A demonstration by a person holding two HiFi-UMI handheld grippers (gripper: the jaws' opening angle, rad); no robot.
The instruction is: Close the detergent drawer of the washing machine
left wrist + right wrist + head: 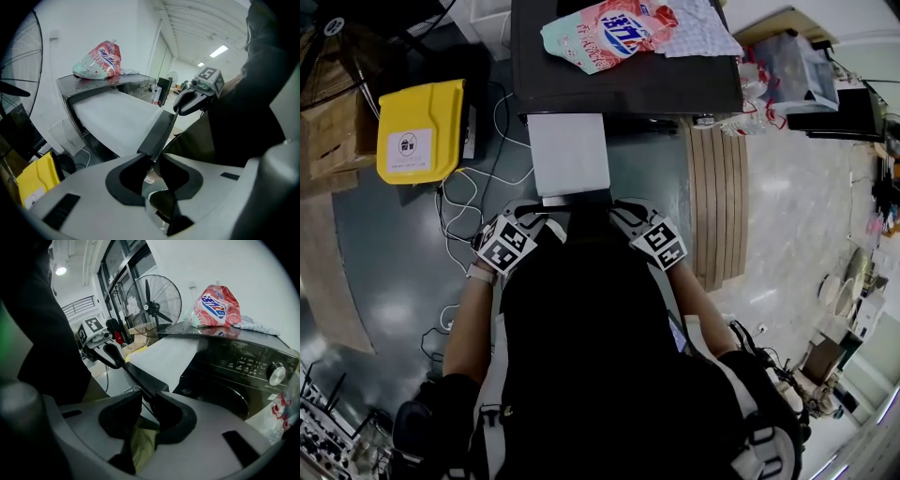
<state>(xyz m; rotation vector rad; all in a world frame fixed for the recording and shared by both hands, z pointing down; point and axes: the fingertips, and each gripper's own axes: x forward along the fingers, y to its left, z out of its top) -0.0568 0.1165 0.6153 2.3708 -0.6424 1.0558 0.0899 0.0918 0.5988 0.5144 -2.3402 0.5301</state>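
The dark washing machine (628, 80) stands ahead of me, its detergent drawer (569, 155) pulled far out with a white top face. The drawer's dark front panel (577, 199) is its near end. My left gripper (532, 223) holds that panel at its left end, and the right gripper (625, 219) holds the right end. In the left gripper view the jaws (152, 161) pinch the panel's edge (161, 131). In the right gripper view the jaws (147, 399) close on the same panel (136, 376). My body hides the space below the panel in the head view.
A pink detergent bag (609, 33) and a cloth lie on the machine's top. A yellow box (420, 129) and loose cables (464, 197) sit on the floor at left, wooden slats (717, 206) at right. A standing fan (152, 301) is behind the left side.
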